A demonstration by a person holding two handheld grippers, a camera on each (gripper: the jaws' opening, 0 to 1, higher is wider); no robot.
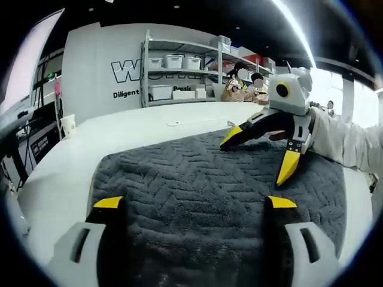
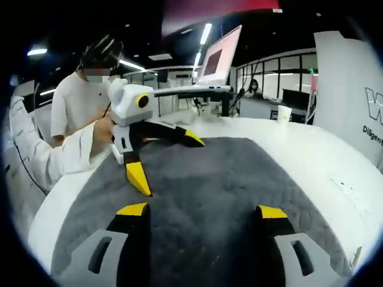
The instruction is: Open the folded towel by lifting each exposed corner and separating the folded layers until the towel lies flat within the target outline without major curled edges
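1. Table [image 1: 66, 161]: white, rounded edge; carries the towel.
2. Towel [image 1: 197, 179]: dark grey, herringbone pile, spread flat across the table beneath both grippers.
3. Shelf rack [image 1: 179, 66]: metal, holds white storage bins, stands beyond the table.
4. Left gripper [image 1: 194, 206]: grey body, yellow-tipped jaws wide apart, holding nothing, low over the towel.
5. Right gripper [image 2: 200, 210]: same build, jaws wide apart, empty, over the towel, near the left gripper.
6. Paper cup [image 1: 68, 125]: white, upright near the table edge.
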